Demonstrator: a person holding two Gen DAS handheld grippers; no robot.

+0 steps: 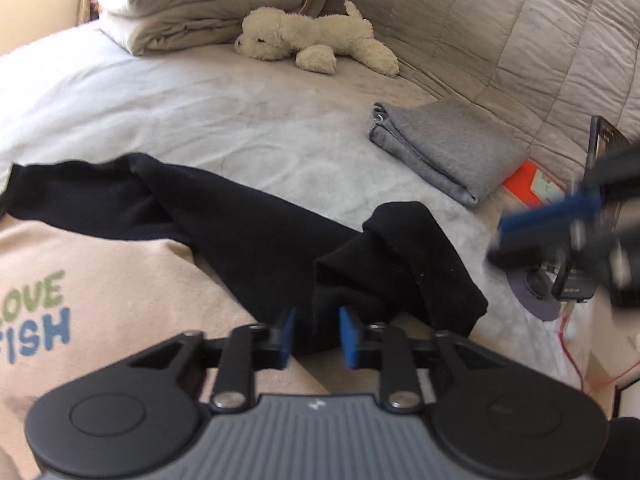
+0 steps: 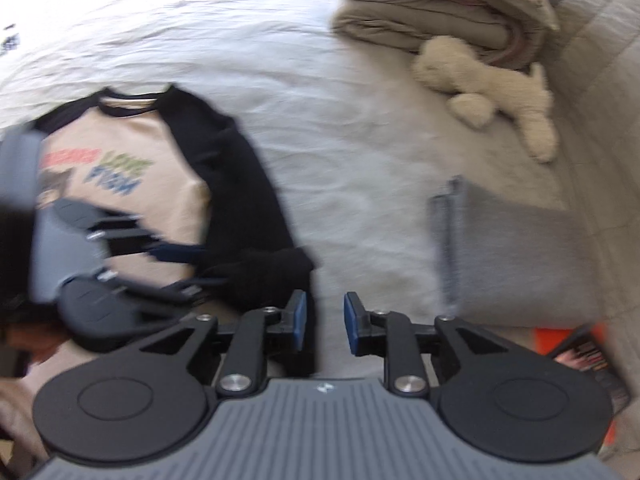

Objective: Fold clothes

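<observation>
Fingers (image 1: 289,334) of the left gripper (image 1: 316,336) stand a little apart around the bunched cuff of the black sleeve (image 1: 340,280), and I cannot tell if they press it. On the right gripper (image 2: 325,322) the two pads are open with only bed sheet (image 2: 280,60) between them. The shirt (image 2: 132,184), beige with black sleeves and a printed front, lies flat on the bed at the left, collar at the far side, so its long axis goes from near to far. I judge it light, soft and limp; it will sag, so hold it at cuff or shoulder seam. Right of it lie a folded grey cloth (image 1: 452,148) and, farther, a plush dog (image 1: 316,40).
</observation>
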